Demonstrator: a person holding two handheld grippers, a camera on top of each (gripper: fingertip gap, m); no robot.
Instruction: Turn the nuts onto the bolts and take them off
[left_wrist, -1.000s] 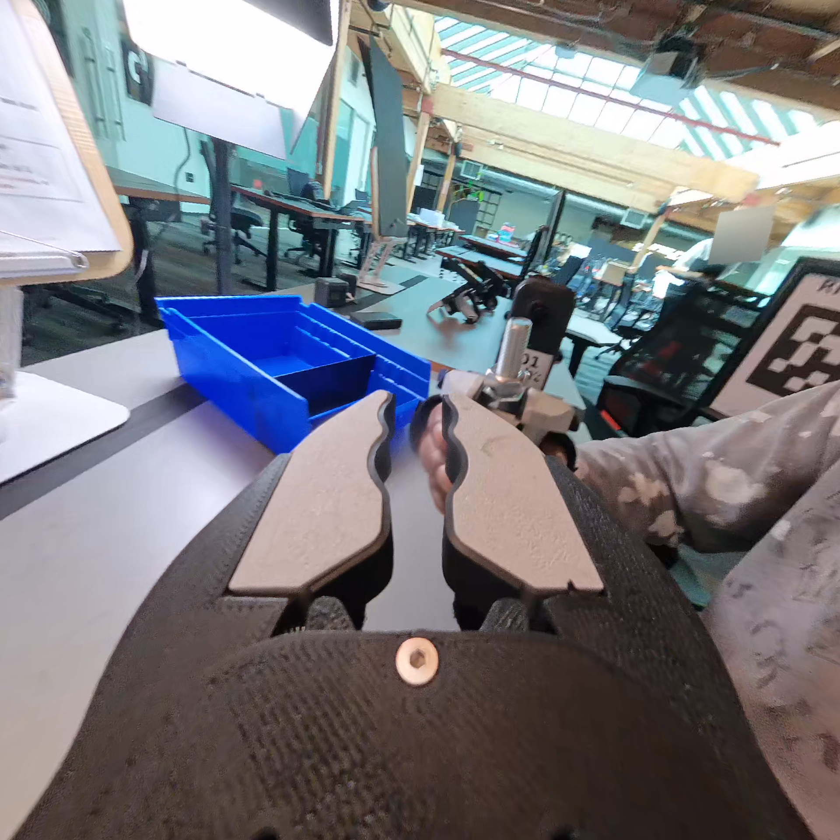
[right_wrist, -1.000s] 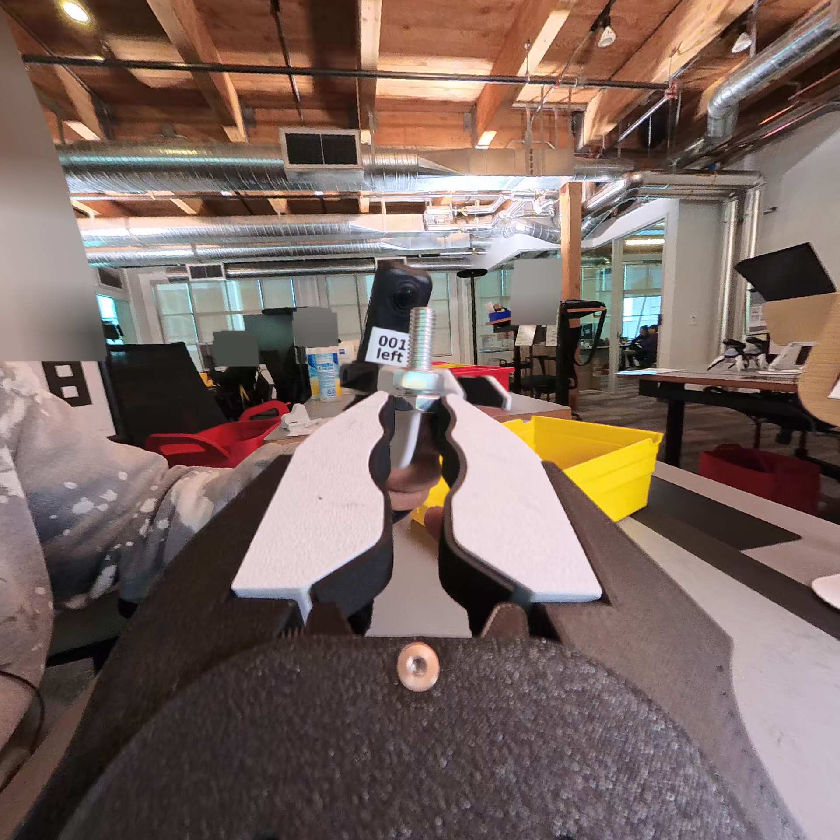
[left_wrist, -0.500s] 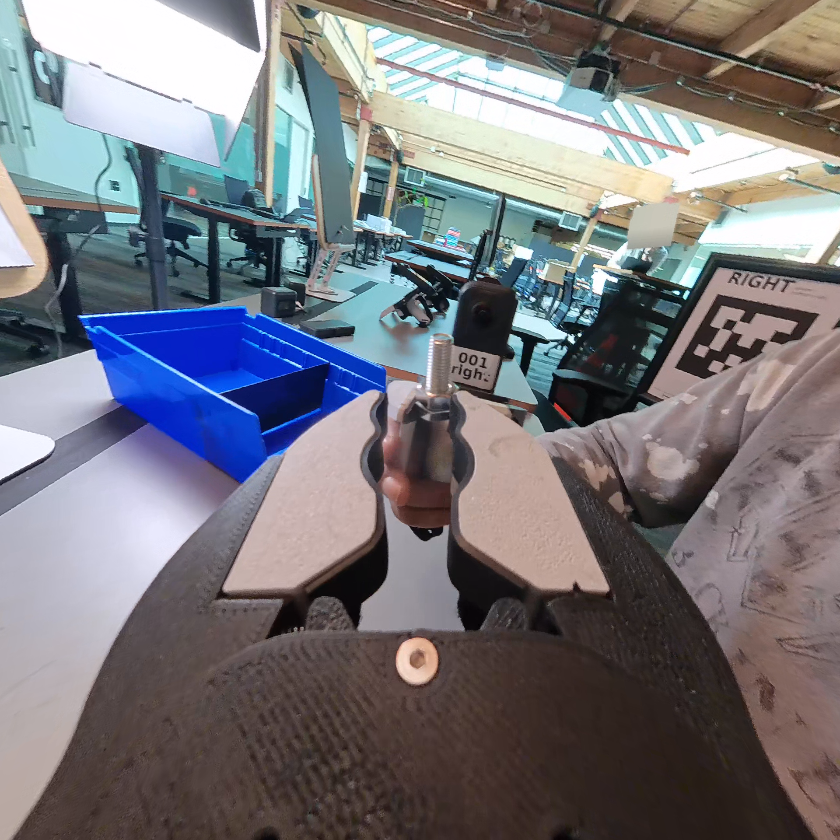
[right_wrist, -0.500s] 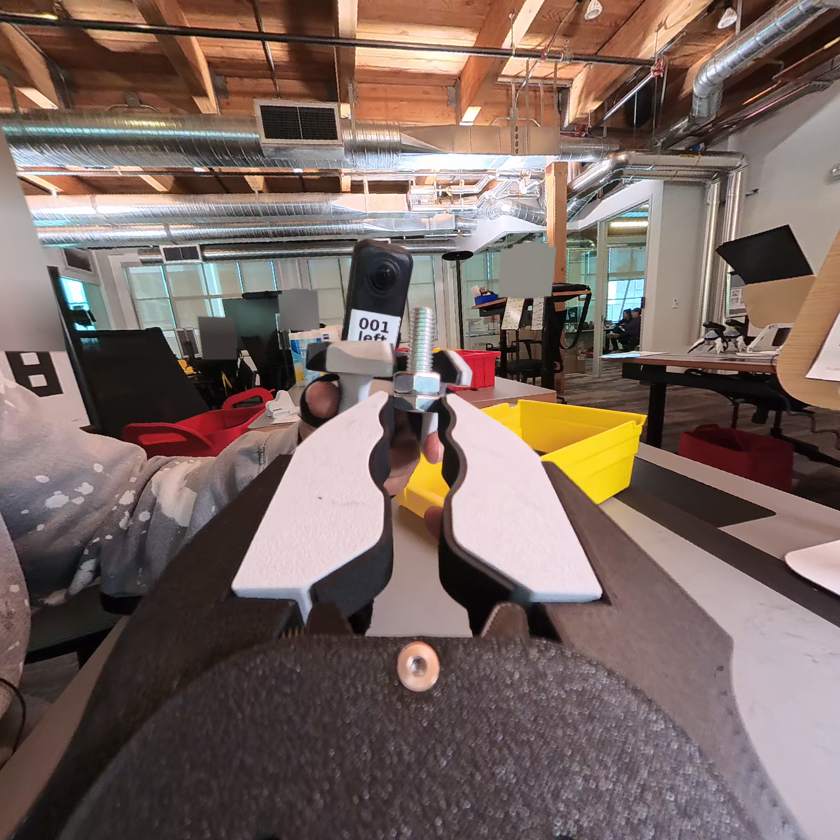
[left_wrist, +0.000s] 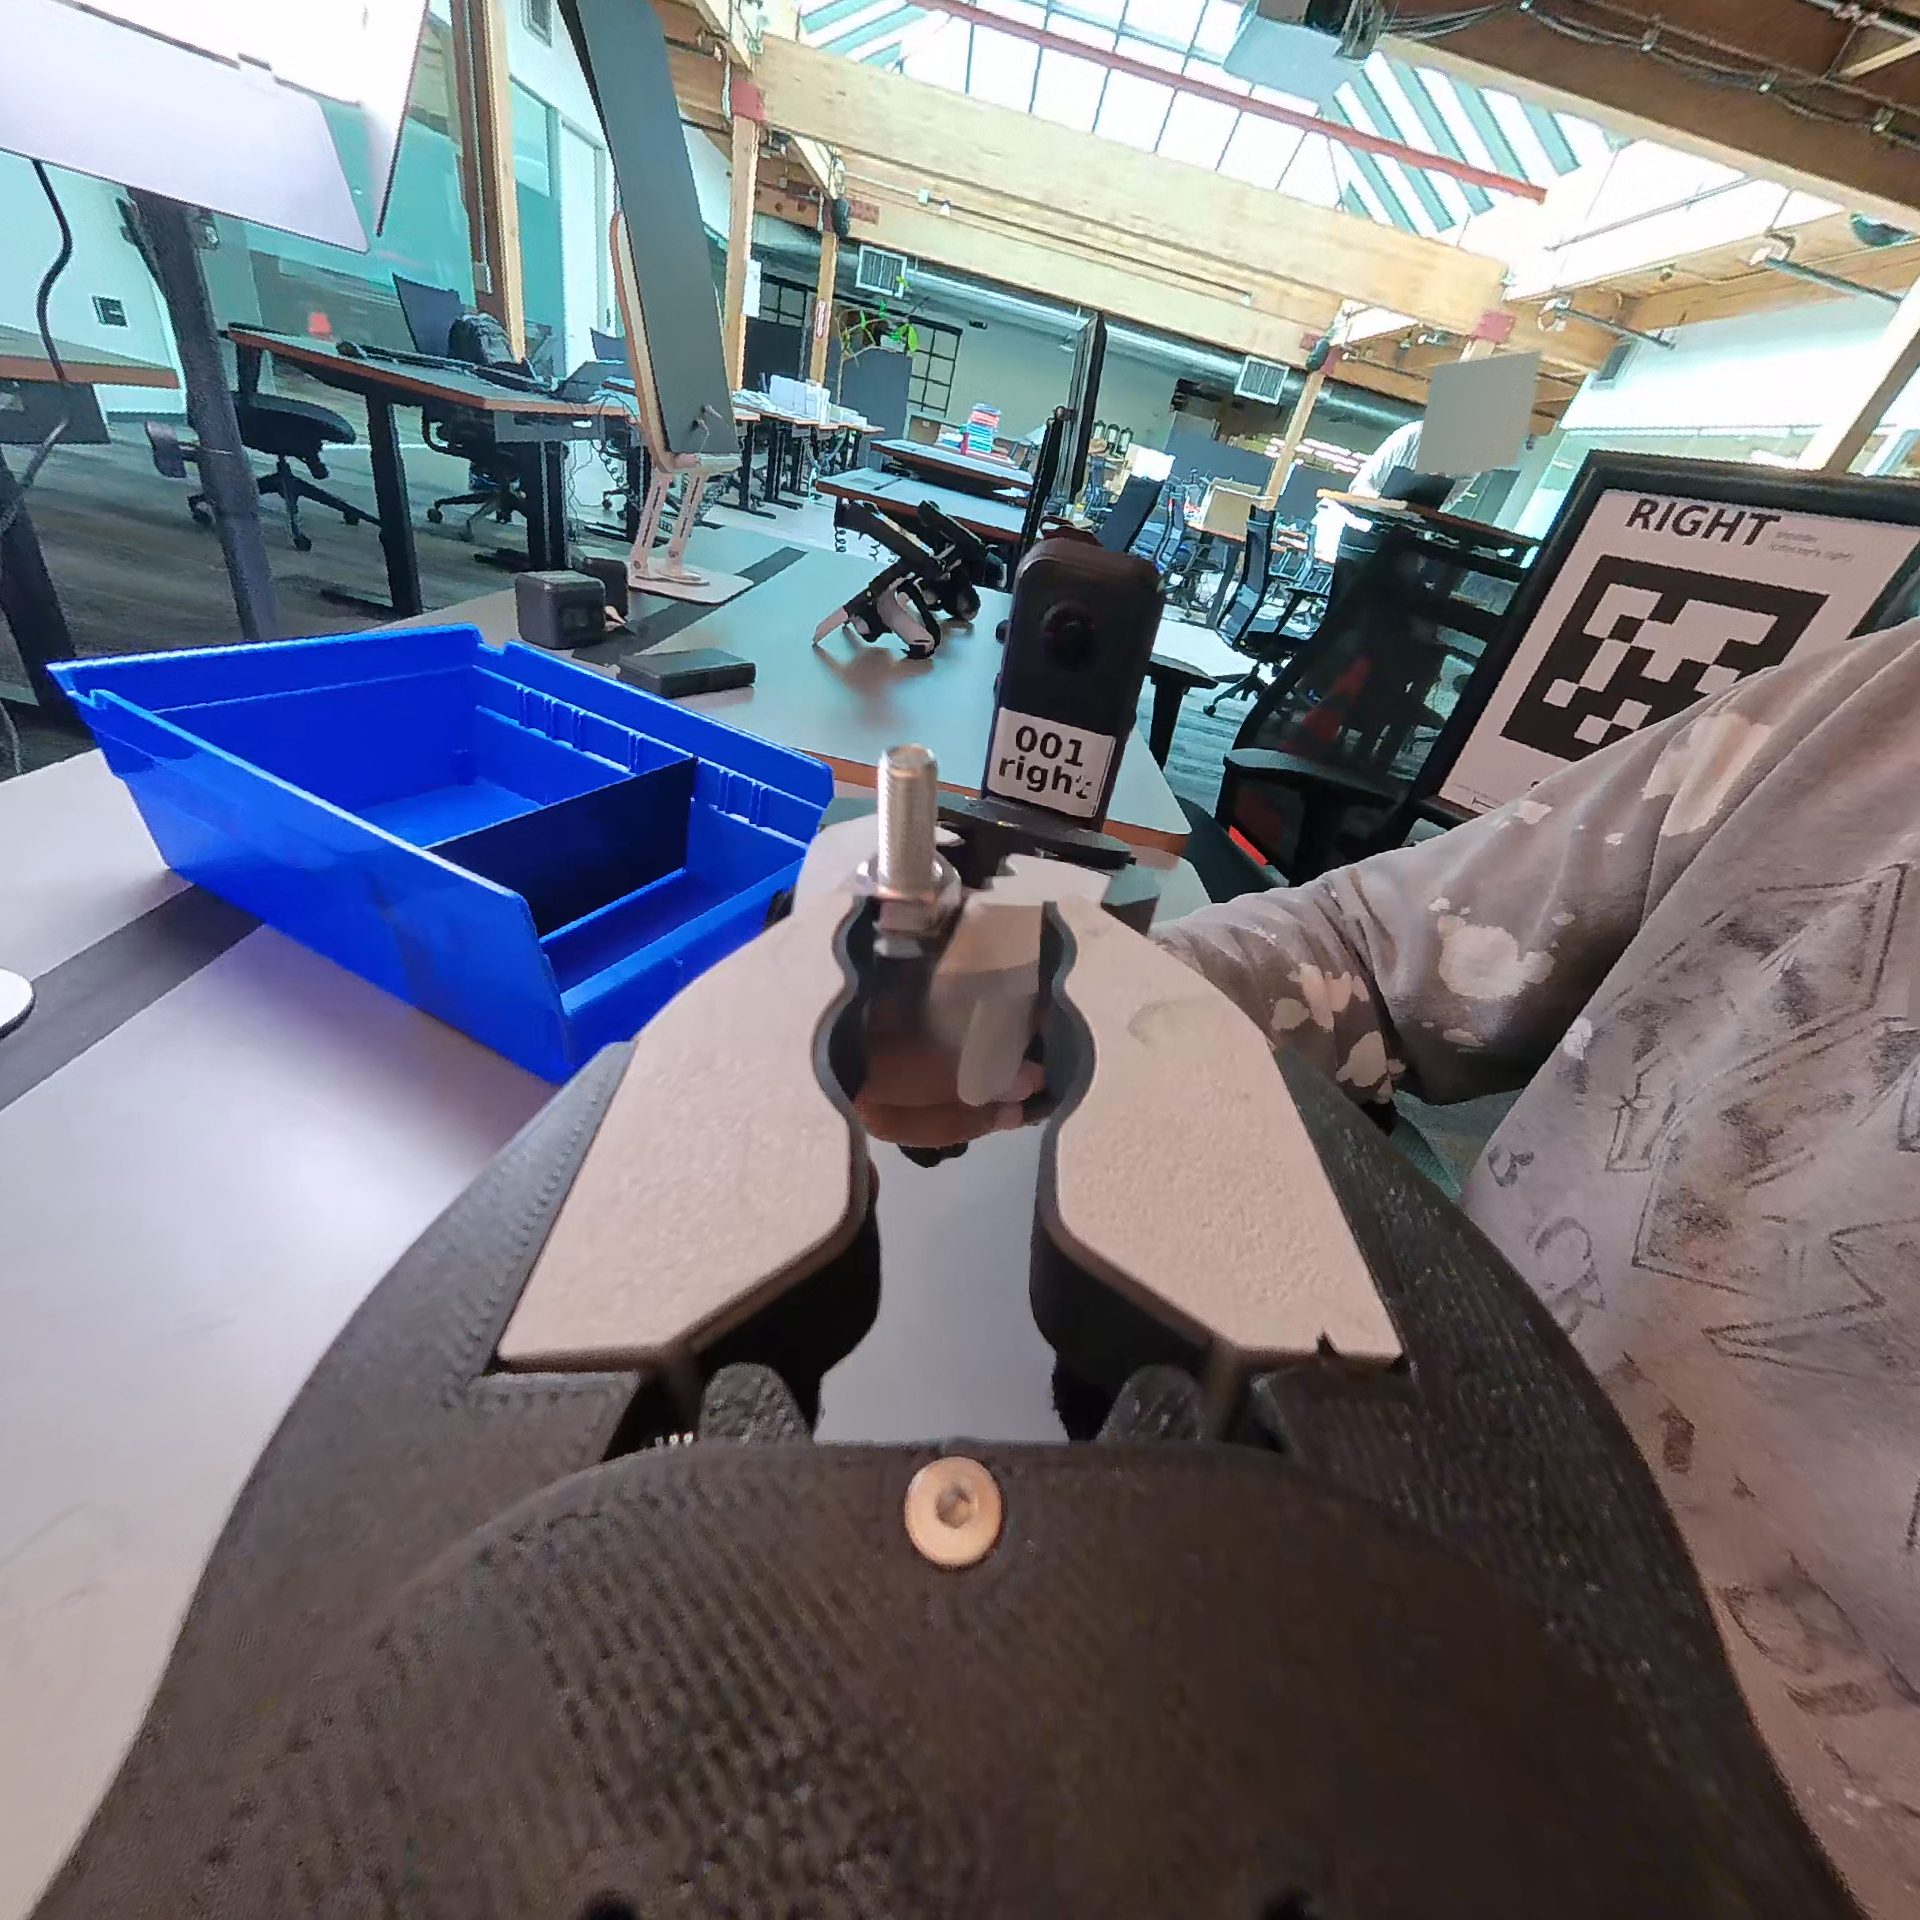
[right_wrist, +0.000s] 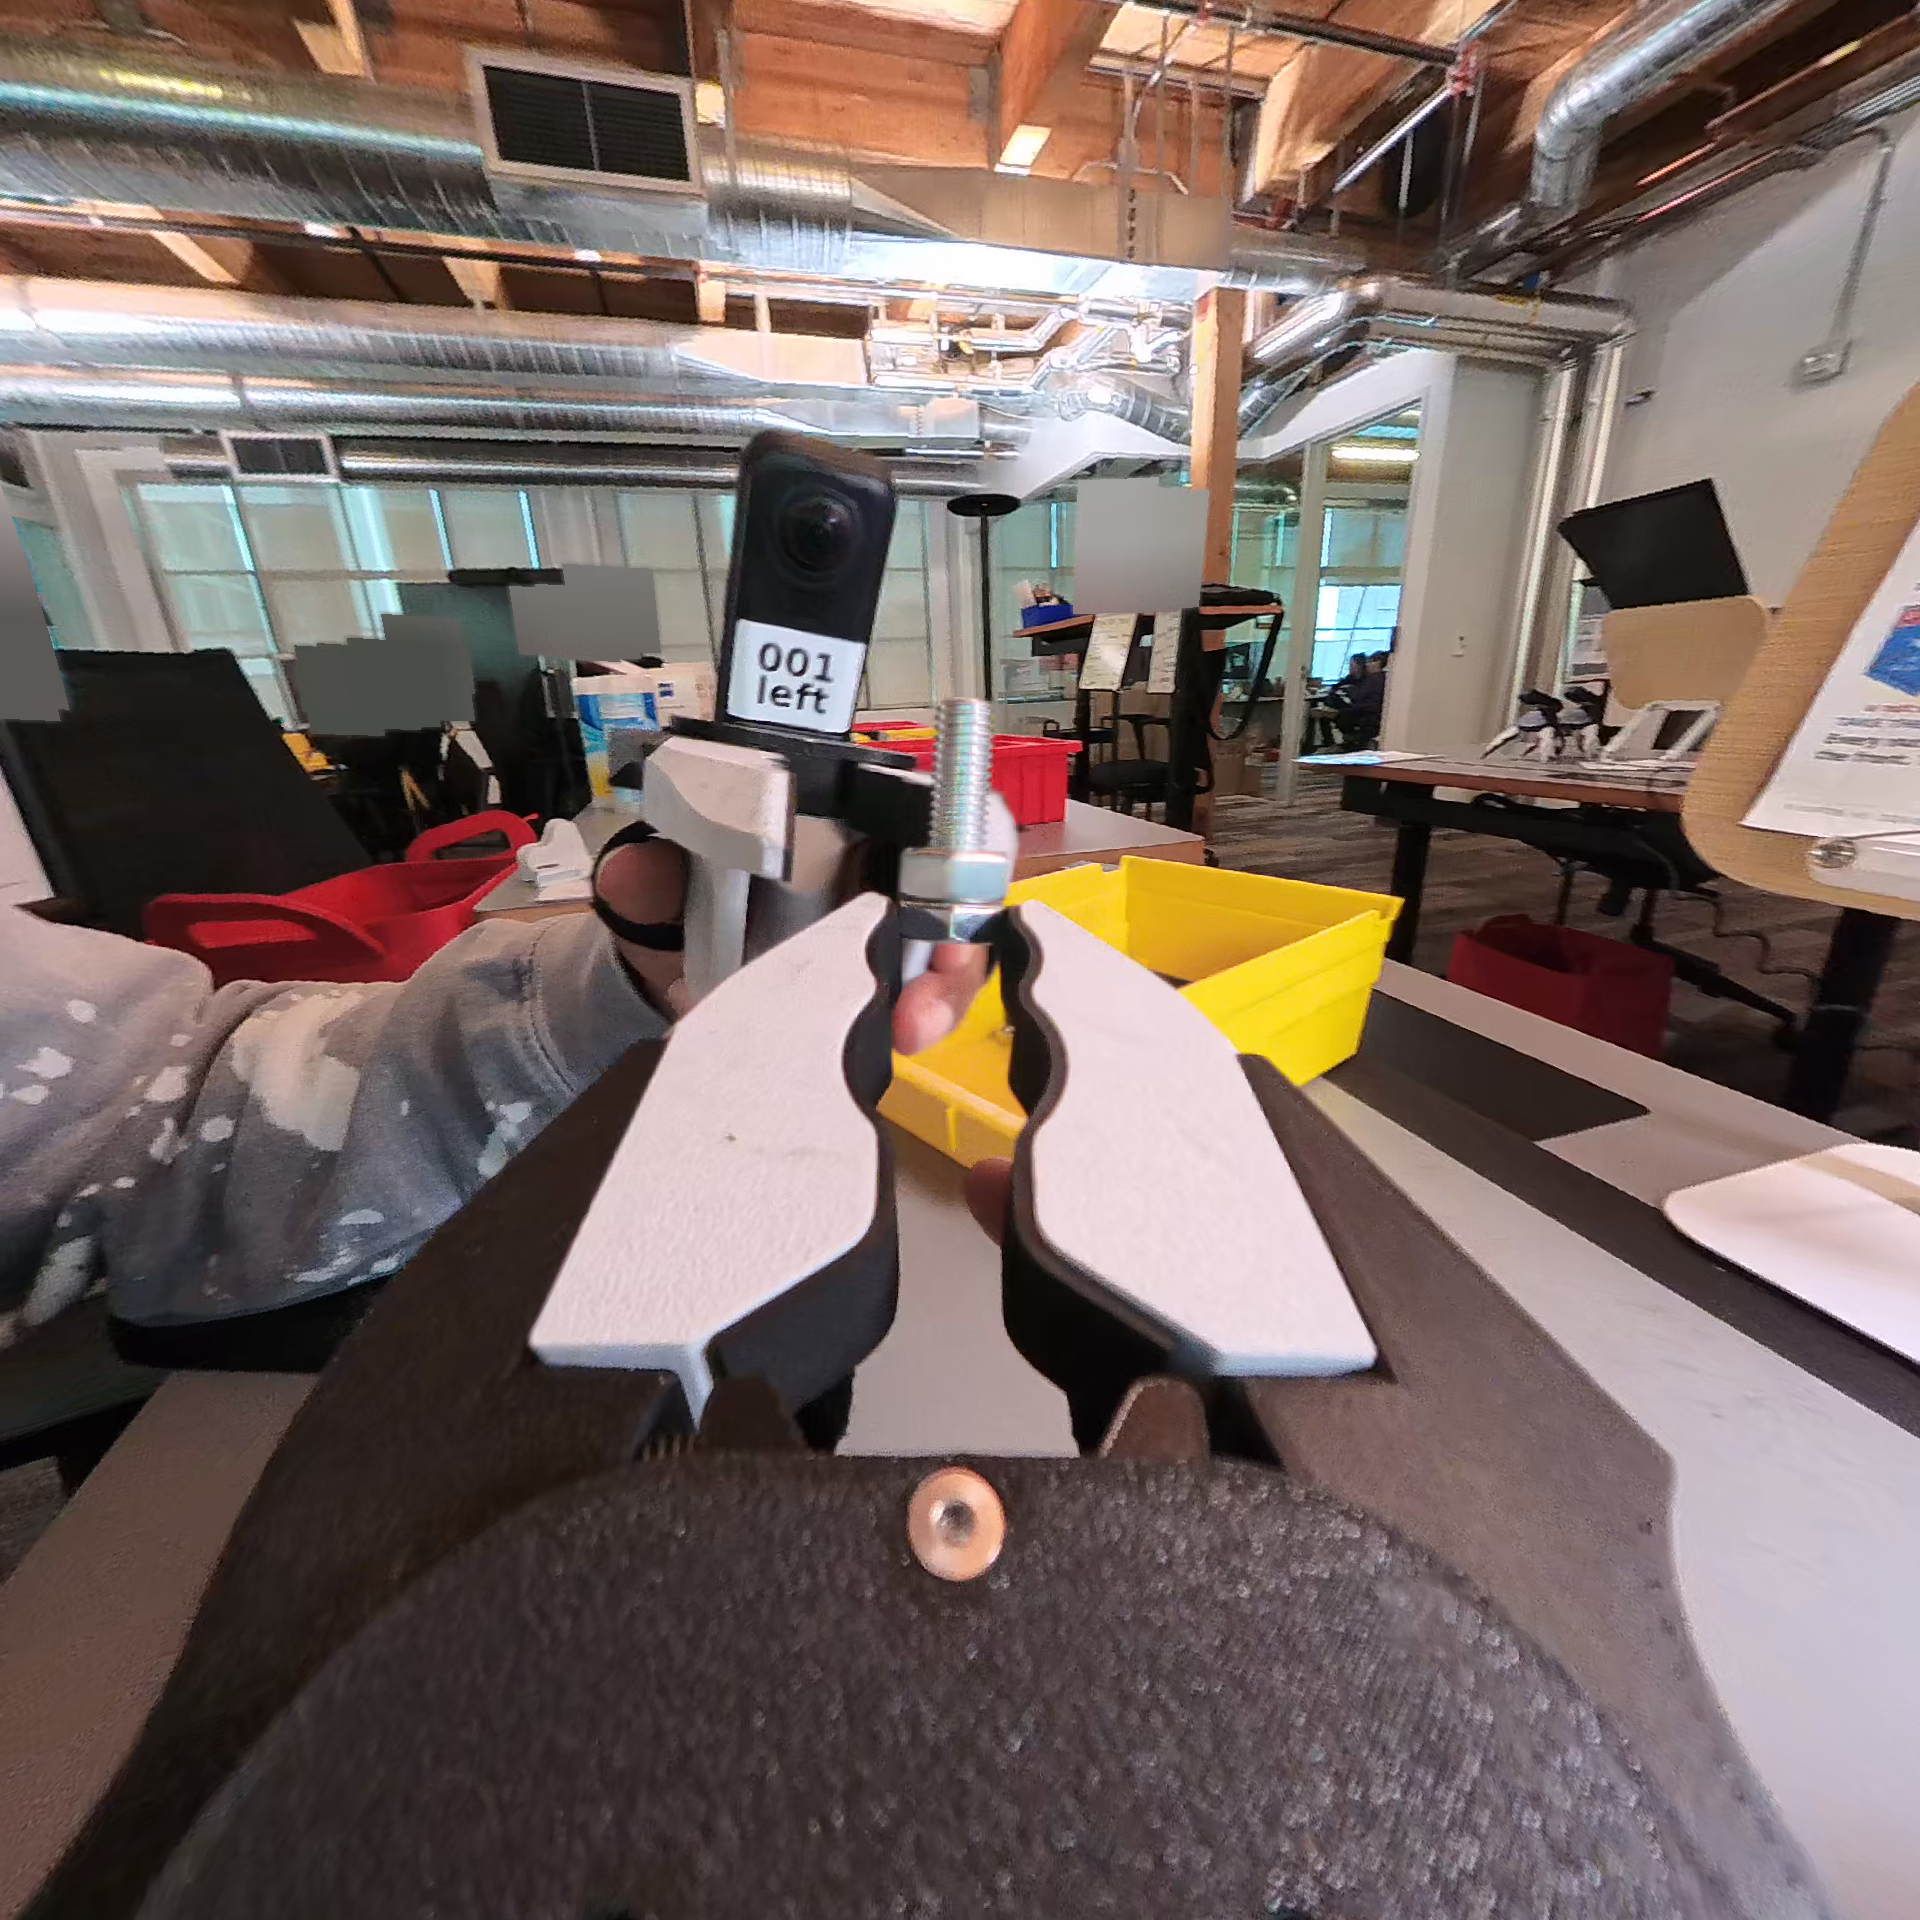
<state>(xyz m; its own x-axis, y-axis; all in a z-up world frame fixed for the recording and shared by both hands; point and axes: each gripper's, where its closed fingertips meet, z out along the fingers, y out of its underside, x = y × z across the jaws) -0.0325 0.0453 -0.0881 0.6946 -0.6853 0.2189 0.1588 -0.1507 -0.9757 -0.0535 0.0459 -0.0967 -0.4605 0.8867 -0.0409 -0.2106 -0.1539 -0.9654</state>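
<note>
Bolt (right_wrist: 961, 790) upright between right hand-held gripper (right_wrist: 948, 920) tips

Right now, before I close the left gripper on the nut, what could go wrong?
1. The nut sits off-centre in the open left gripper, and one finger of the right gripper is also in that gap; closing may clamp the finger instead.
2. The right gripper holds the bolt only by its lower end, so a sideways push could tilt it.

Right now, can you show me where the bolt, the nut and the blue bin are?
bolt (right_wrist: 963, 769): right wrist view, on its threaded shaft above the nut.
nut (right_wrist: 956, 881): right wrist view, on its front face.
blue bin (left_wrist: 343, 904): left wrist view, on its near outer wall.
</note>
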